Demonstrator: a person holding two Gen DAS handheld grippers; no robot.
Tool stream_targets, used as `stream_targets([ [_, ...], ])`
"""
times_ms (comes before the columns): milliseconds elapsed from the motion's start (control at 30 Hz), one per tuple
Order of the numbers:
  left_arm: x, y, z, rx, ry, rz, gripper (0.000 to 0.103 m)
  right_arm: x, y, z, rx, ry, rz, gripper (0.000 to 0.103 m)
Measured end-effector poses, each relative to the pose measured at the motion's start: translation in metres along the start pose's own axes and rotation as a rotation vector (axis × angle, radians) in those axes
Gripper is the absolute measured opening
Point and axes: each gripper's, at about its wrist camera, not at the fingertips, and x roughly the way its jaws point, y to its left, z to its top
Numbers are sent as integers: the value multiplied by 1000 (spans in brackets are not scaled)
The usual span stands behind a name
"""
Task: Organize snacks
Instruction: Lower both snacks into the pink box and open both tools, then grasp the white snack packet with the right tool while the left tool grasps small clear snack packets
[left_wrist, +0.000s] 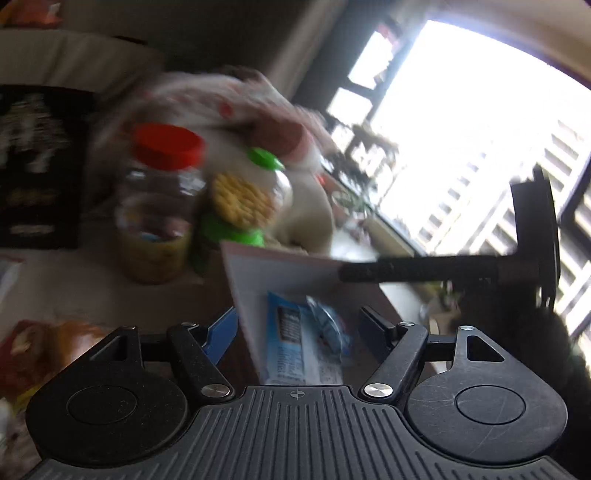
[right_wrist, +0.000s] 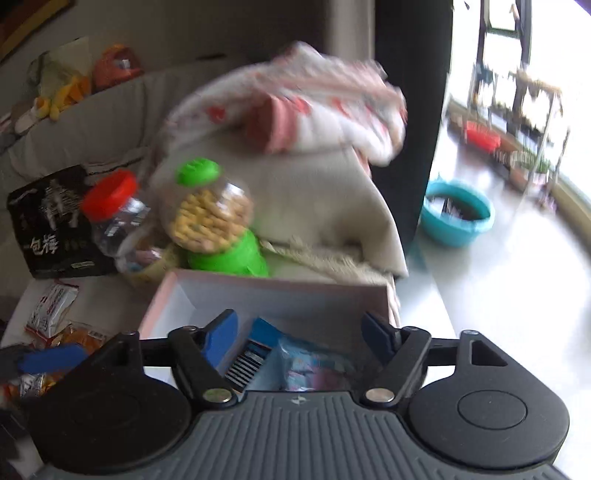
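Observation:
A pink-rimmed white box (right_wrist: 280, 291) lies on the sofa seat and holds blue snack packets (right_wrist: 258, 354); it also shows in the left wrist view (left_wrist: 255, 280) with blue packets (left_wrist: 295, 339) inside. My right gripper (right_wrist: 299, 332) is open and empty, just above the box's near side. My left gripper (left_wrist: 299, 328) is open and empty over the box. A red-lidded jar (right_wrist: 114, 218) and a green-capped cracker jar (right_wrist: 210, 218) stand behind the box. Loose snack packets (right_wrist: 51, 310) lie left of it. The other gripper's blue finger (right_wrist: 48, 360) shows at left.
A black snack bag (right_wrist: 48, 225) leans at the back left. A cushion with a patterned cloth (right_wrist: 314, 110) sits behind the jars. A teal basin (right_wrist: 458, 214) stands on the floor at right. A black hammer-like tool (left_wrist: 480, 266) crosses the left wrist view.

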Motion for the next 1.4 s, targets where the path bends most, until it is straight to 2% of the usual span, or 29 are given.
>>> stream_targets([
  [100, -45, 32, -3, -91, -67, 83, 78, -11, 41, 0, -76, -33, 46, 80],
  [200, -91, 68, -12, -156, -120, 250, 78, -12, 98, -5, -147, -55, 141, 82],
  [300, -130, 100, -25, -199, -158, 359, 78, 4, 165, -6, -203, 12, 278, 82],
  [400, -159, 133, -38, -249, -202, 413, 78, 35, 222, -1, -176, 111, 344, 82],
  [567, -185, 172, -59, -337, -235, 452, 77, 102, 284, 18, 36, 271, 346, 82],
  [633, -192, 181, -67, -349, -243, 463, 77, 121, 301, 20, 85, 292, 333, 82],
  [800, -199, 191, -81, -364, -208, 450, 77, 156, 353, 15, -51, 328, 198, 83],
  [867, -198, 193, -85, -365, -191, 438, 77, 150, 360, 9, -116, 293, 171, 77],
  [933, -197, 195, -88, -367, -179, 422, 77, 141, 363, 4, -173, 281, 169, 75],
  [1033, -193, 193, -90, -367, -164, 394, 77, 108, 351, 1, -208, 231, 221, 75],
  [1167, -188, 182, -90, -329, -150, 377, 77, 40, 317, -10, -277, 152, 300, 75],
  [1267, -185, 166, -87, -286, -146, 355, 76, -1, 280, -30, -273, 151, 342, 76],
  [1400, -170, 143, -82, -220, -132, 319, 76, -49, 234, -71, -289, 110, 321, 76],
])
